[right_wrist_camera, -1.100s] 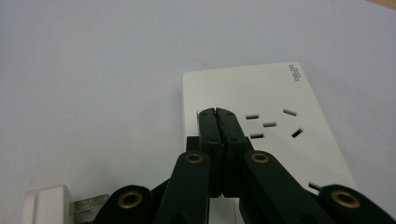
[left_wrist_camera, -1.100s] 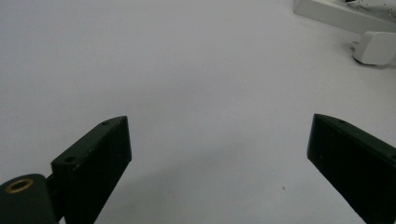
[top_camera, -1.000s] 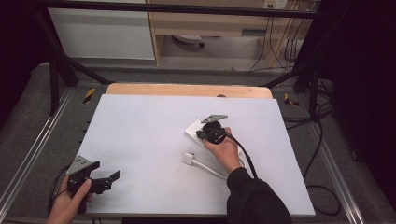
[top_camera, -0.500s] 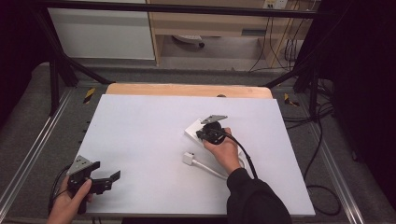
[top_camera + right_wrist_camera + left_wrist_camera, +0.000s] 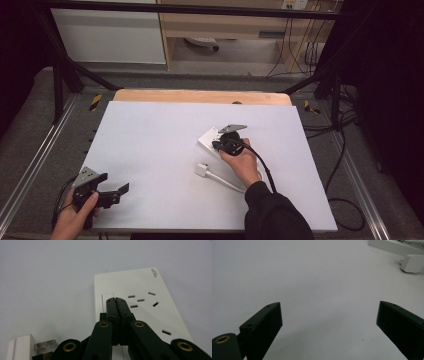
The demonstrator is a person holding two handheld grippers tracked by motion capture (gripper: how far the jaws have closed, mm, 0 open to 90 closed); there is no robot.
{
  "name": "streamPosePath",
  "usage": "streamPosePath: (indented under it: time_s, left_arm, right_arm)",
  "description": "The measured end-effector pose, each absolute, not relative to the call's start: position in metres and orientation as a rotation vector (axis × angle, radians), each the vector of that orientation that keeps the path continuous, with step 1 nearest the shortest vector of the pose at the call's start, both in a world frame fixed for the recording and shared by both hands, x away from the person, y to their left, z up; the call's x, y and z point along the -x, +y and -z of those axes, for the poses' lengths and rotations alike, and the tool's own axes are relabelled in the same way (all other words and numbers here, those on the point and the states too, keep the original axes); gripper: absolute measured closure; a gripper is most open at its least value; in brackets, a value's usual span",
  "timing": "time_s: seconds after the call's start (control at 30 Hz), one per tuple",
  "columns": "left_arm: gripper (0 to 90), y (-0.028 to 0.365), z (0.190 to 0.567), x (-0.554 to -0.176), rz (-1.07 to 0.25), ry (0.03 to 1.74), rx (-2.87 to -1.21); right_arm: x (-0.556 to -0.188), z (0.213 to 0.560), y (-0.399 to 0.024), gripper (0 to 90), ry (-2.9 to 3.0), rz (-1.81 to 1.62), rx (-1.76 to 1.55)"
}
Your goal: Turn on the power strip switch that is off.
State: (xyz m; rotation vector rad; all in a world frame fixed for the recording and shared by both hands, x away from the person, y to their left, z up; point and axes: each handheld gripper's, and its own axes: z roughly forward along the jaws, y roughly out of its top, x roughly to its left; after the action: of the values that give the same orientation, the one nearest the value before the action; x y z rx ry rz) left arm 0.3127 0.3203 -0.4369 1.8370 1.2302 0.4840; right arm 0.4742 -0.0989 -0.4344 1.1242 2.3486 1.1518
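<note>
White board (image 5: 150, 150) lying bare and wide across the high view's left half; left gripper (image 5: 112, 192) hovering near the front edge, right gripper (image 5: 222, 145) pressing over the socket plate (image 5: 210, 137), plug (image 5: 202, 170) lying just beside. Left gripper view: jaws gaping wide, holding nothing, open surface ahead. Right gripper view: jaws closed together, tips resting on the plate's switch (image 5: 108, 297).
</note>
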Motion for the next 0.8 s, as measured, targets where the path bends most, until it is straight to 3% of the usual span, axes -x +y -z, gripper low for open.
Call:
streamPosePath:
  time_s: [0.8]
  left_arm:
    - [6.4, 0.3206, 0.4370, -0.3129, -0.482, 1.235, -1.835]
  right_arm:
    - [-0.4758, 0.4335, -0.0941, 90.0, 2.360, -1.143, -1.107]
